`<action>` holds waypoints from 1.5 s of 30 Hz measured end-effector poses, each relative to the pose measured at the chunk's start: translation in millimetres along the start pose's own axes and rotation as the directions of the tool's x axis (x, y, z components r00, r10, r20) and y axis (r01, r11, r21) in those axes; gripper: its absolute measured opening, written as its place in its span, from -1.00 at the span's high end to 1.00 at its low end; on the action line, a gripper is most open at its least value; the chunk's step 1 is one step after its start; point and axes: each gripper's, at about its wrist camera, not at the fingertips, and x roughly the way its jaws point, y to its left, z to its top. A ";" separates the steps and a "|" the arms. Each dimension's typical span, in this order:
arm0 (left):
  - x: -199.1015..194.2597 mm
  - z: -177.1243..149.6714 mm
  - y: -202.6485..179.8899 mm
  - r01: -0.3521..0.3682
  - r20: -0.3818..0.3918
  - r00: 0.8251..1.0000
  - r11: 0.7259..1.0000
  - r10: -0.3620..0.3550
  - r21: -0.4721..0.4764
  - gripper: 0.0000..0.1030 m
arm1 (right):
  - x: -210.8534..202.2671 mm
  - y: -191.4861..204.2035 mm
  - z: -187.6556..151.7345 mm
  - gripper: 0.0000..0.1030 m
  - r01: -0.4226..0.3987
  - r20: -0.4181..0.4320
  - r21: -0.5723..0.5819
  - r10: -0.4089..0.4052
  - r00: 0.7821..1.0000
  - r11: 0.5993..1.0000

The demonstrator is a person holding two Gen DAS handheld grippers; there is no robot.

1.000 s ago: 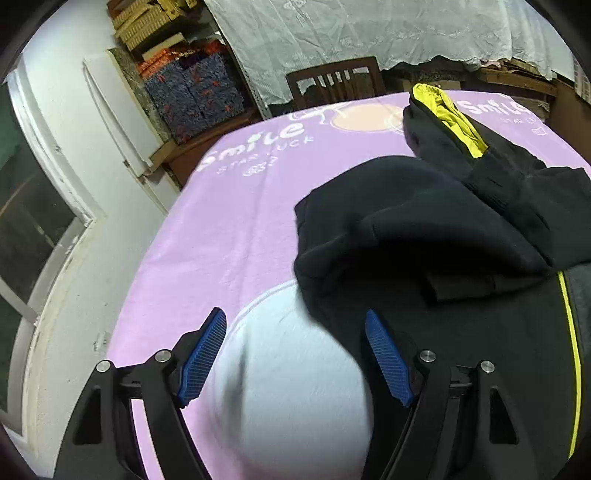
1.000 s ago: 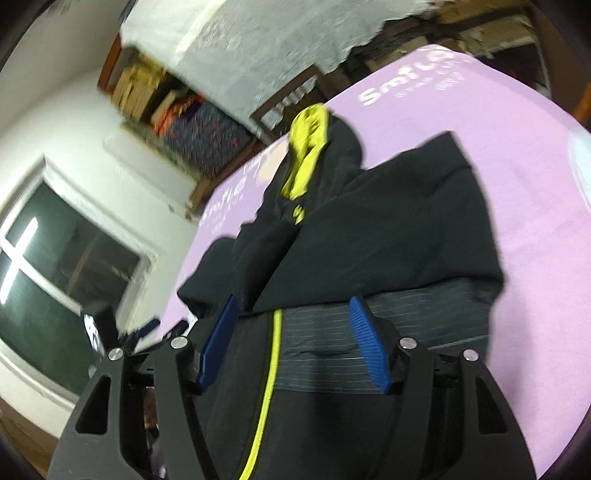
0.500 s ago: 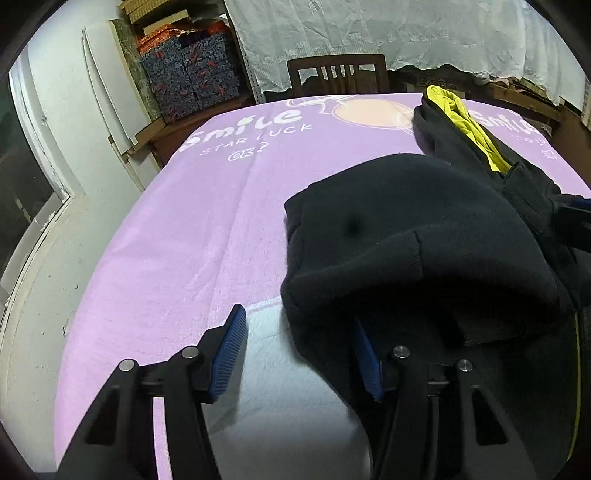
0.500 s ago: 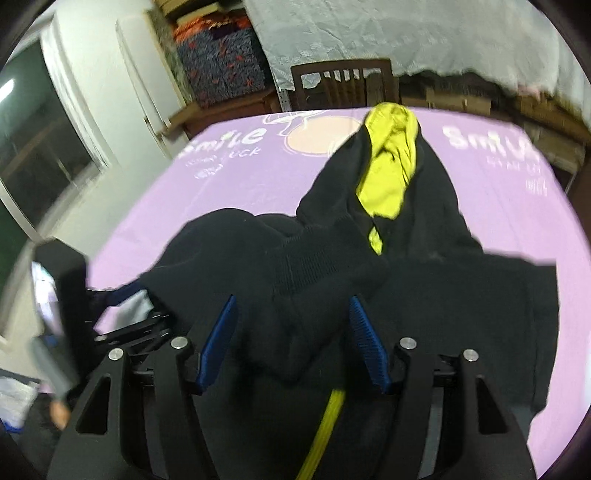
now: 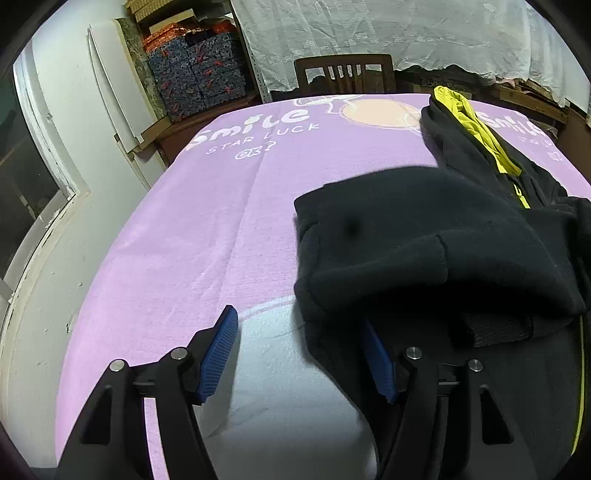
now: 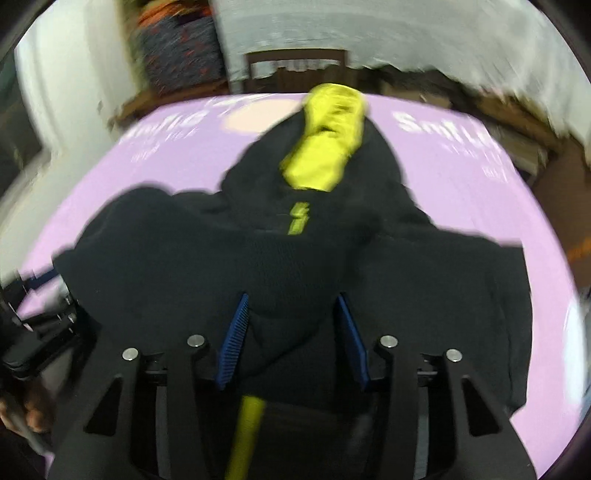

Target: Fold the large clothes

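Observation:
A black jacket with a yellow-lined hood and a yellow zip lies on the purple blanket. Its left side is folded in over the body. My left gripper is at that fold's near left edge. Its jaws are opening, and the cloth edge lies loosely by the right pad without being pressed. My right gripper hovers over the jacket below the hood. Its jaws are closing around a bulge of black cloth, and no firm pinch shows. The left gripper appears at that view's left edge.
A wooden chair stands beyond the table's far edge, with a white lace curtain behind it. Patterned boxes fill shelves at the back left. A white wall drops off left of the blanket. A hand holds the left gripper.
My right gripper swung left from the jacket's hem to the folded cloth below the hood, and its jaws narrowed. My left gripper shifted slightly; its jaws narrowed, then widened again.

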 end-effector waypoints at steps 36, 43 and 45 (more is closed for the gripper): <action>-30.4 -27.4 18.7 0.058 -0.007 0.998 0.996 -0.058 0.061 -0.37 | -19.2 -119.0 -9.6 0.11 -0.024 -0.002 0.244 0.025 1.000 0.969; -74.0 5.5 14.4 0.086 0.143 0.985 0.993 -0.097 0.082 -0.37 | -69.0 -149.7 -11.0 0.37 -0.059 0.103 0.269 0.032 0.994 0.961; -77.6 20.6 -1.9 0.137 0.168 0.974 0.985 -0.154 0.107 -0.37 | -71.4 -129.3 -3.6 0.38 -0.125 0.117 0.220 0.101 0.988 0.967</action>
